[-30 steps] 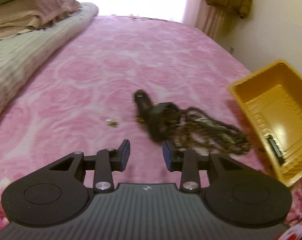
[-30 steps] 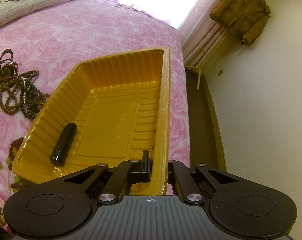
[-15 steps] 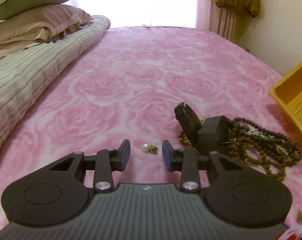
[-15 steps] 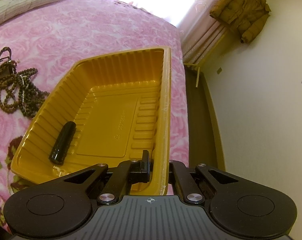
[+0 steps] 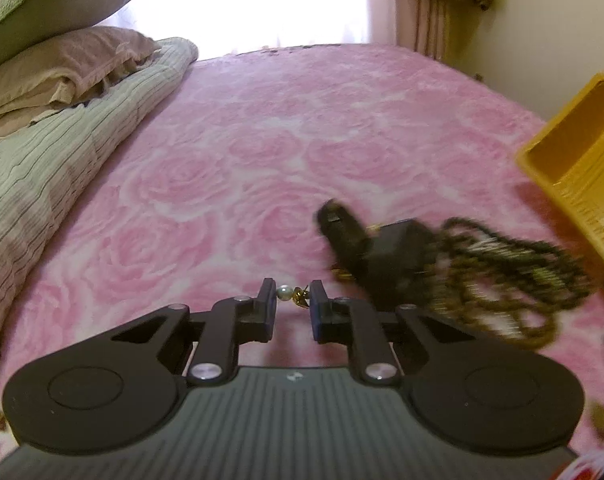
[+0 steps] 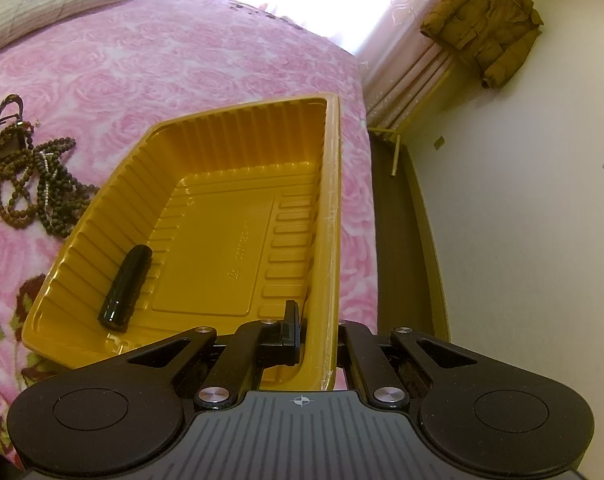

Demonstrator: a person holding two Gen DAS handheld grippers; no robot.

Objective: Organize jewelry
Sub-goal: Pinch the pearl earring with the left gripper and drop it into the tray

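Observation:
A pearl earring with a gold back sits between the fingertips of my left gripper. The jaws are closing, and both pads touch its ends. To the right of it on the pink bedspread lie a small open black box and a tangle of brown bead necklaces, both blurred. My right gripper is shut on the right wall of the yellow tray. A black cylinder lies inside the tray at its left. The bead necklaces are left of the tray.
A folded striped quilt and pillows run along the bed's left side. The yellow tray sits at the bed's right edge. Beyond that edge are a dark floor strip, a wall and a hanging brown coat.
My left gripper swung left from the bead pile to the earring, sank over it, and its jaws narrowed onto it. The right gripper and the tray stayed put.

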